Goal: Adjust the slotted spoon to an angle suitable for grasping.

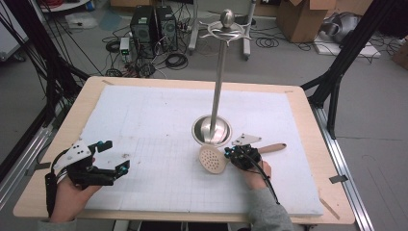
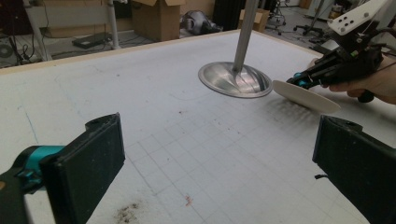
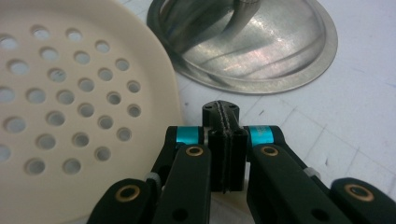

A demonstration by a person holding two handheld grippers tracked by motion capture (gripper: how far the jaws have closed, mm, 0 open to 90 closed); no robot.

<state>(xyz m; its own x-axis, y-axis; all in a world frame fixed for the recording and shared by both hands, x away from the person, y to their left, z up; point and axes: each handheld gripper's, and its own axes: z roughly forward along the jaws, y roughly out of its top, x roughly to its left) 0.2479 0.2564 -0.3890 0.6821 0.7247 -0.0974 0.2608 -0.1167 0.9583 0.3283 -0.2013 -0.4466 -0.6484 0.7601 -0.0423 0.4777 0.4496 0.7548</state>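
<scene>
Nearest the person, the left gripper (image 1: pixel 113 158) hovers over the near-left of the white gridded foam-covered surface (image 1: pixel 154 120), jaws spread wide w/ nothing between them; in the left gripper view both black pads frame bare mat.

Right of centre, the right gripper (image 1: pixel 230 154) sits low on the surface, jaws pressed fully together. In the right gripper view they look pinched shut at the neck of the cream perforated skimmer spoon with a wooden handle (image 1: pixel 213 159), but the neck itself is hidden behind the jaws, so an actual hold is prob. but not certain.

Spoon lies flat approx. left-right: round holed head toward table centre, handle (image 1: pixel 272 147) sticking out to the right past the gripper. Long axis runs across the person, not away from them.

Just beyond the head, nearly touching, is the shiny round base of the tall steel utensil stand (image 1: pixel 211 130); its pole rises to hooks at the top (image 1: pixel 226 32).

Right hand is far nearer to both spoon and stand; the hooks are up and away from the gripper, so a hang would prob. need lift plus tilting the handle upward.
</scene>
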